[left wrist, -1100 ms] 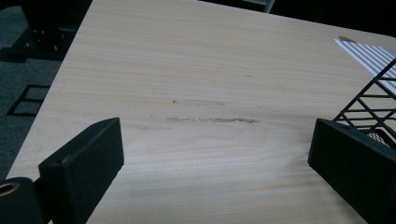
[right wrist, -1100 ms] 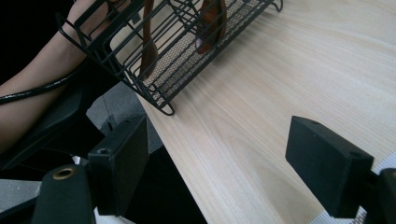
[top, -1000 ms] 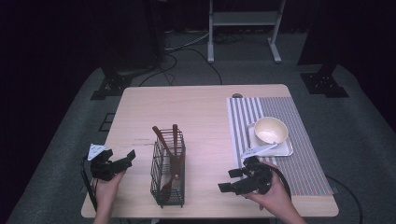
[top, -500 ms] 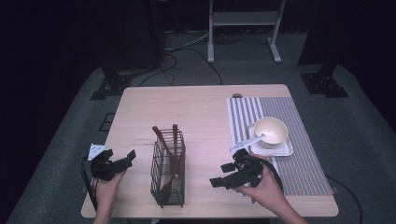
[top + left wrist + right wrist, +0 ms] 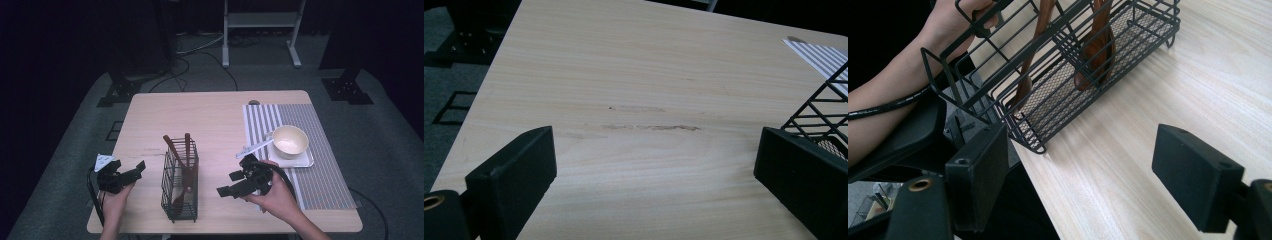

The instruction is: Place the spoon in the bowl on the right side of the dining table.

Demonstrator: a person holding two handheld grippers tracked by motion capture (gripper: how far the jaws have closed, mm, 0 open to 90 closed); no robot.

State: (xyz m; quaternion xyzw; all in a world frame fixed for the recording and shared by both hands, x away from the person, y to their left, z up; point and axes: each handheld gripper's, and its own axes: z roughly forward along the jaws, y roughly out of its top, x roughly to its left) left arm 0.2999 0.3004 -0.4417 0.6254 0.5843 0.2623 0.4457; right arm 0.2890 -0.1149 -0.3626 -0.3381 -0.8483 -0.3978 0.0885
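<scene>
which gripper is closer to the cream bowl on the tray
Right. The right gripper sits just down and to the left of the bowl, beside the striped mat. The left gripper is across the table, beyond the wire basket.

A lab or studio set: black curtains (image 5: 60,45) across the top of the frame, stand feet (image 5: 116,93) and cables (image 5: 200,50) on grey carpet (image 5: 75,165) around one wooden table (image 5: 210,115).

The left gripper (image 5: 131,170) sits at the lower left of the high view, jaws spread wide. The right gripper (image 5: 232,184) sits lower center-right, angled toward the left edge, jaws also apart.
</scene>
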